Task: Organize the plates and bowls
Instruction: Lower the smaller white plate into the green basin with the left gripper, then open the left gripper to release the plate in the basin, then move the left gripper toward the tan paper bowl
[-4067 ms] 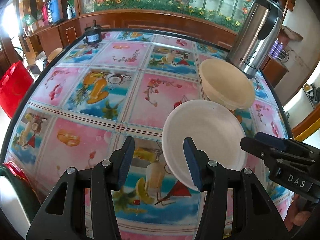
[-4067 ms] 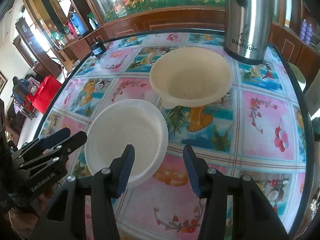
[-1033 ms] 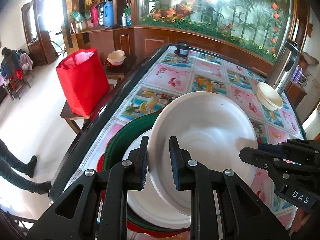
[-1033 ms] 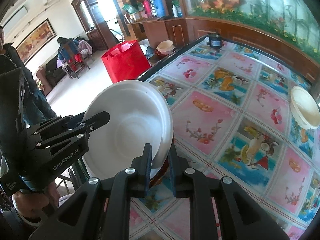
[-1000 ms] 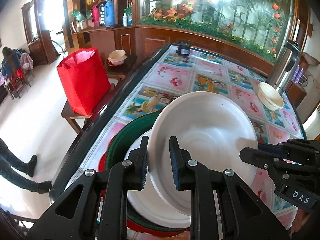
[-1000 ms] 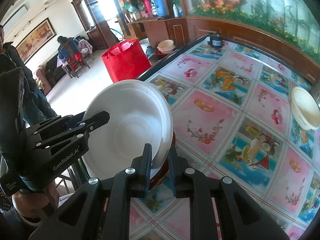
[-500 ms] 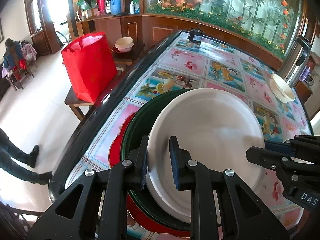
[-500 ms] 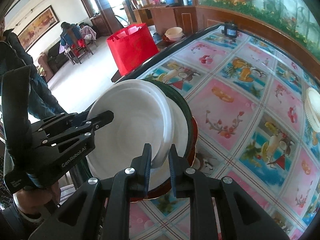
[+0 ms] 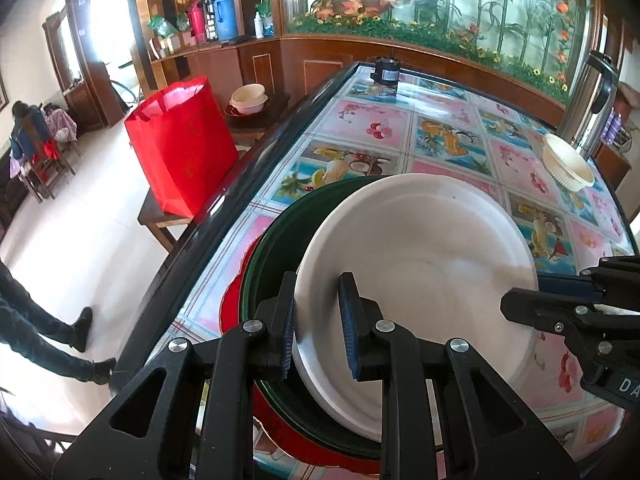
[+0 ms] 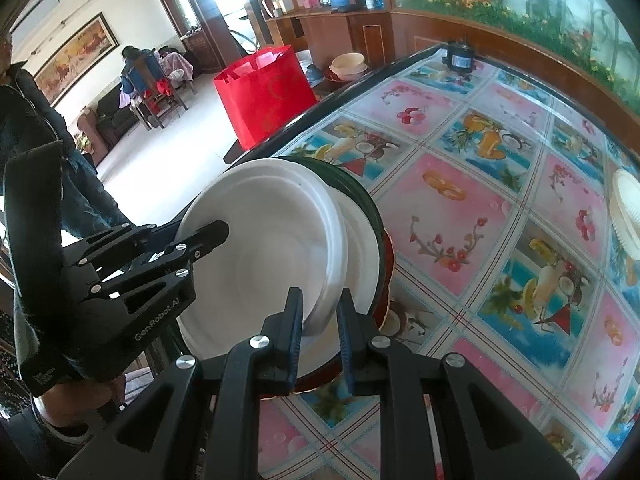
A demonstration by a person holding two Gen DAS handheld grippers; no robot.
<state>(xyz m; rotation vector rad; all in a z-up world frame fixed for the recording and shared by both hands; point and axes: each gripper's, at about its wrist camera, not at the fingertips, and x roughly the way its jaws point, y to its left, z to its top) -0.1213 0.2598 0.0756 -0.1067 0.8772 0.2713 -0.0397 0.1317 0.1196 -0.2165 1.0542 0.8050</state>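
I have the white plate pinched by its rim from two sides, the left gripper clamped on the near edge and the right gripper clamped on the opposite edge, and I judge that two-point hold is there to keep it level over the stack at the table's corner, where another white plate sits in a green dish on a red plate. The cream bowl waits far across the table beside the steel flask, well apart from the stack. The left gripper's body reads "GenRobot.AI" in the right wrist view, and the right one's shows only "DA" at the frame edge.
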